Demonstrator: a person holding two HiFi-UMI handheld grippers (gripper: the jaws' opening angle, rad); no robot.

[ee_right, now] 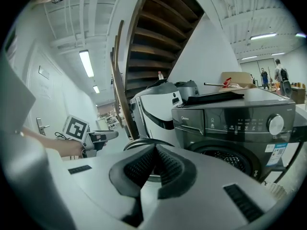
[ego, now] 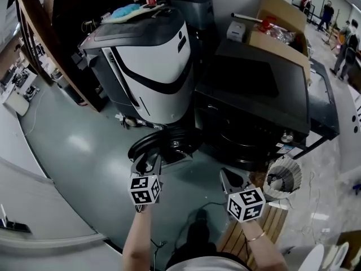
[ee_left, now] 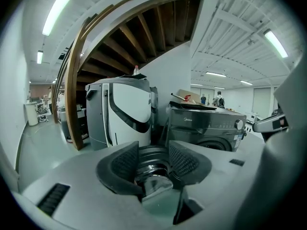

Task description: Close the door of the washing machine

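Observation:
The dark grey washing machine [ego: 254, 95] stands at centre right with its round door [ego: 169, 140] swung open toward me. My left gripper [ego: 145, 165] is at the door's near rim. In the left gripper view its jaws [ee_left: 154, 163] stand open, the pads [ee_left: 125, 163] are apart, and the door's ringed edge [ee_left: 152, 158] shows in the gap, with no pad pressing on it. My right gripper [ego: 231, 179] hangs in front of the machine, right of the door. Its jaws [ee_right: 154, 164] are shut on nothing, with the drum opening [ee_right: 225, 157] beyond them.
A white and black appliance [ego: 152, 66] stands left of the washer, under a curved wooden stair [ego: 39, 44]. An open cardboard box [ego: 282, 24] sits on the washer. A white basket [ego: 284, 176] and a wooden pallet [ego: 265, 224] are at my right. People stand far back right.

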